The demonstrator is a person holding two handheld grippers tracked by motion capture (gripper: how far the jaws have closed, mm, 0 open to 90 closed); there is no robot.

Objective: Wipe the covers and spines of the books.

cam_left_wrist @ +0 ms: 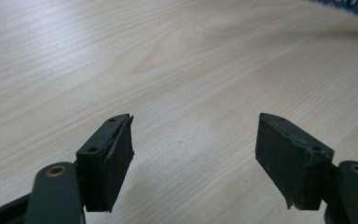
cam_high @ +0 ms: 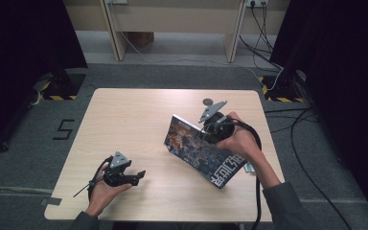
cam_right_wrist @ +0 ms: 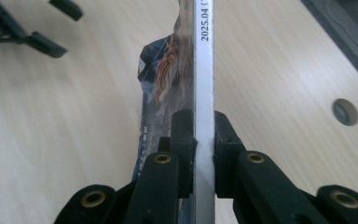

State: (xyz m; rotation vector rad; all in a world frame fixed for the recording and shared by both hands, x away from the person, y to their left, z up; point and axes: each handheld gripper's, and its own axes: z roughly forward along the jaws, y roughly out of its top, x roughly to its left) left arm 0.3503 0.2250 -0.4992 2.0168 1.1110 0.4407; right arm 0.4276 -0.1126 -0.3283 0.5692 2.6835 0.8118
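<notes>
Pinching the white spine of the glossy dark-covered magazine, the right gripper has it tilted off the pale wooden table; the left gripper, spread and empty, waits beside the magazine, placement likely remaining

Soft, even overhead light falls on the pale table, while black curtains at both sides stay very dark. Shadows are faint. The gripper views look slightly soft, with blurred far edges and mild glare on the wood.
</notes>
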